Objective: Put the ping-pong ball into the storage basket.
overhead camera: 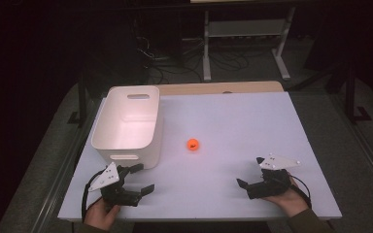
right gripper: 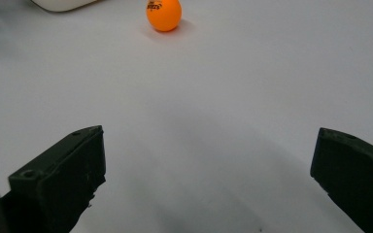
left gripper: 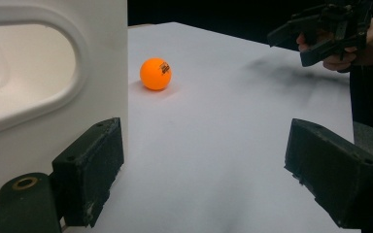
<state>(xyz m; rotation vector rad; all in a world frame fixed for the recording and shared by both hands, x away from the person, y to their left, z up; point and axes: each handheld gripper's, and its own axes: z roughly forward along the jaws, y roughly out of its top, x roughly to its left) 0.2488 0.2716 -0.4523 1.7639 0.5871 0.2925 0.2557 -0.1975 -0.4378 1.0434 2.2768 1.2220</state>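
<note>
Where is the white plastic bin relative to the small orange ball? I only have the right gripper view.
Observer: In the high view the white plastic bin stands just left of the small orange ball, apart from it.
Operator: Anything inside the bin?
Observer: Nothing shows on its floor in the high view.
Operator: And the left gripper?
Observer: The left gripper hovers at the bin's near corner, jaws open, nothing between them.

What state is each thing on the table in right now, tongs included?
Orange ball: loose on the white table, untouched, right of the bin.
White bin: upright, looks empty.
Left tongs: open, holding nothing, just in front of the bin.
Right tongs: open, holding nothing, aimed toward the ball.
</note>
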